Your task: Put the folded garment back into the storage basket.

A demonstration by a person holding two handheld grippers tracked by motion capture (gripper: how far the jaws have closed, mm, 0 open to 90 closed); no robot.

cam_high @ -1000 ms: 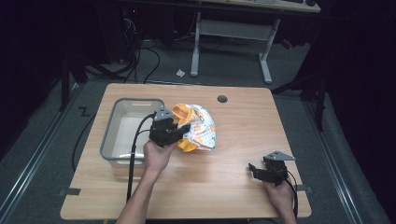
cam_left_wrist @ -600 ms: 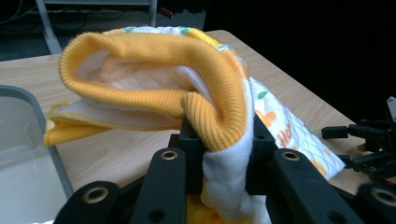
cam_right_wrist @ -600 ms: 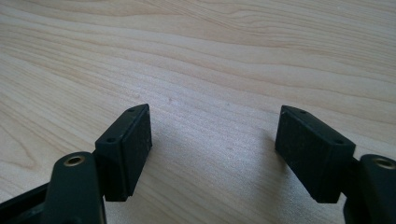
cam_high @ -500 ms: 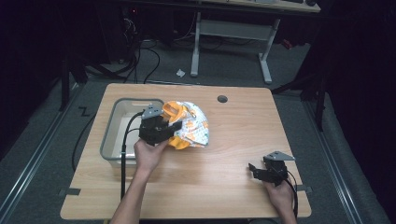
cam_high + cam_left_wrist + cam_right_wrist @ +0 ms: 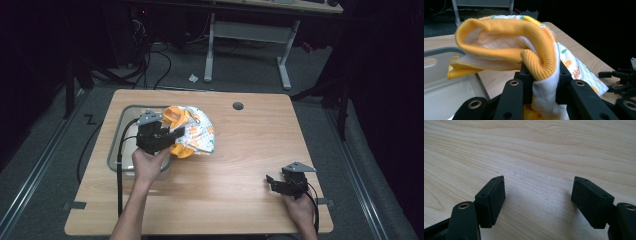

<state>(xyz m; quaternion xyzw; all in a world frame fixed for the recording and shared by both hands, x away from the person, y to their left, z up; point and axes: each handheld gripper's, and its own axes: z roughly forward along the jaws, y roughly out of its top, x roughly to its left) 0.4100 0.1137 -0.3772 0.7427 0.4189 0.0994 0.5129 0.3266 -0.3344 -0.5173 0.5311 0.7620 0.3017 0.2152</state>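
A small orange and white printed garment [image 5: 199, 134] is bunched up beside a grey bin [image 5: 114, 150] at the table's left. My left gripper [image 5: 172, 136] is shut on its orange ribbed edge. In the left gripper view the ribbed band [image 5: 506, 42] loops over the jaws and white cloth is pinched in my left gripper [image 5: 544, 75], with the bin [image 5: 444, 82] just to the left. My right gripper [image 5: 274, 182] rests low on the table at the front right. Its pads stand wide apart, open over bare wood, in the right gripper view [image 5: 537, 200].
A round cable hole [image 5: 238, 106] sits near the table's far edge. Bare wood [image 5: 240, 160] stretches between the two grippers. The left gripper's cable [image 5: 120, 175] hangs down past the bin. Beyond the table are dark floor and a desk frame [image 5: 250, 35].
My left gripper has carried the garment leftward toward the bin and slightly up. The right gripper has stayed put.
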